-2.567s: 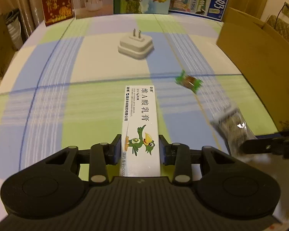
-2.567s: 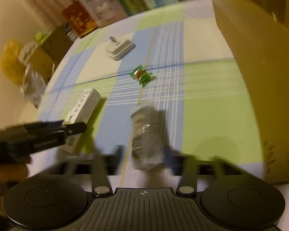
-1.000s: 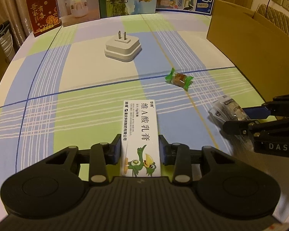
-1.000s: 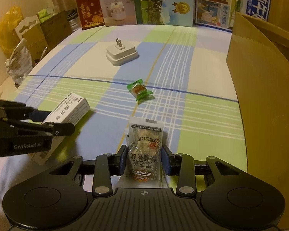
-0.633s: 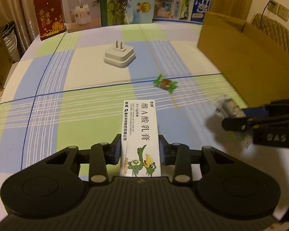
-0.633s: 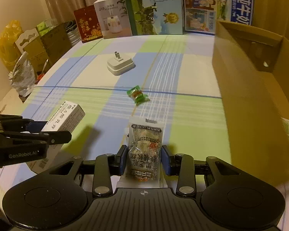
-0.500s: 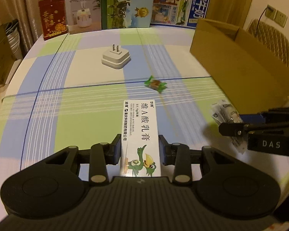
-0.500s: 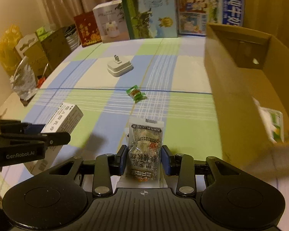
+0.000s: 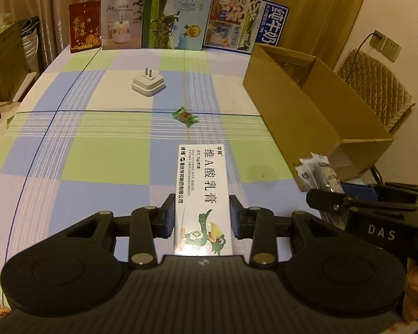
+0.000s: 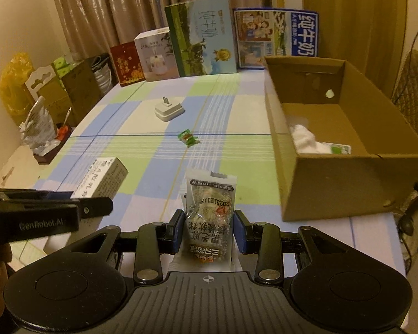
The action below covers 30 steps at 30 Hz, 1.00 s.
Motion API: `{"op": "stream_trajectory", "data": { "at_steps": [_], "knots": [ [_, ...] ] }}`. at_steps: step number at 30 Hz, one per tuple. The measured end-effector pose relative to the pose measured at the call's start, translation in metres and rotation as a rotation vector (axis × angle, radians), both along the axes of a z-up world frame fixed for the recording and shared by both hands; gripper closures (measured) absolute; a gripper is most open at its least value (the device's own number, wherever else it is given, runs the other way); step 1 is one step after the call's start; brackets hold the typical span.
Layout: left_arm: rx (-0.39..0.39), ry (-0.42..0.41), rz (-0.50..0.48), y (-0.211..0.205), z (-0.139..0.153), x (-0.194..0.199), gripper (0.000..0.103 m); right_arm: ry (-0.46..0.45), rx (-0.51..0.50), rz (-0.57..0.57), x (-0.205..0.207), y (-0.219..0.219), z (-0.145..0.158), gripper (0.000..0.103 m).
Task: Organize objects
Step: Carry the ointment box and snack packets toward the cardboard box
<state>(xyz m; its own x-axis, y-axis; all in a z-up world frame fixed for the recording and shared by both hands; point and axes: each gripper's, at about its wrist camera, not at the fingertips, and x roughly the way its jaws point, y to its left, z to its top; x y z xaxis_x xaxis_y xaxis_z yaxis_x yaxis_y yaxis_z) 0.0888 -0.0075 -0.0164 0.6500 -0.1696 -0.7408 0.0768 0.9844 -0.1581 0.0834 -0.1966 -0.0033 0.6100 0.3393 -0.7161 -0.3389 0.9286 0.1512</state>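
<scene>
In the left wrist view, the left gripper (image 9: pixel 202 218) sat at bottom centre, its 2 blue pads clamped on a flat, white, rectangular carton (image 9: pixel 202 194). Above it on the checked cloth (image 9: pixel 69 144) lay a rounded white plug (image 9: pixel 148 85) and a green-wrapped candy (image 9: pixel 185 116). At lower right the right gripper (image 10: pixel 207 229) pinched a crinkly clear packet (image 10: pixel 209 220). The open brown cardboard box (image 9: pixel 298 105) stood at right.

Beige pleated curtains (image 10: pixel 103 14) across the back wall. Wood-toned panel (image 9: pixel 314 8), right of curtains. Cream plaster wall with a double socket plate (image 9: pixel 387 46) (dark cord plugged in). Brown quilted chair back (image 9: pixel 376 89), far right. Table under a checked green, blue and lilac cloth (image 9: pixel 78 150). Warm, dim yellowish light throughout.
</scene>
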Motion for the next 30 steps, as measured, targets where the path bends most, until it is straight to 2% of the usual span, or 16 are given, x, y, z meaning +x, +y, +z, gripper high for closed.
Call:
{"op": "stream_trajectory", "data": {
  "at_steps": [19, 30],
  "knots": [
    [-0.033, -0.044, -0.044, -0.035, 0.026, -0.023, 0.070, -0.073, 0.011, -0.093, -0.019, -0.056, 0.030, 0.069],
    [-0.065, -0.066, -0.124, -0.078, 0.042, -0.015, 0.070, -0.096, 0.007, -0.158, -0.018, -0.091, 0.043, 0.069]
  ]
}}
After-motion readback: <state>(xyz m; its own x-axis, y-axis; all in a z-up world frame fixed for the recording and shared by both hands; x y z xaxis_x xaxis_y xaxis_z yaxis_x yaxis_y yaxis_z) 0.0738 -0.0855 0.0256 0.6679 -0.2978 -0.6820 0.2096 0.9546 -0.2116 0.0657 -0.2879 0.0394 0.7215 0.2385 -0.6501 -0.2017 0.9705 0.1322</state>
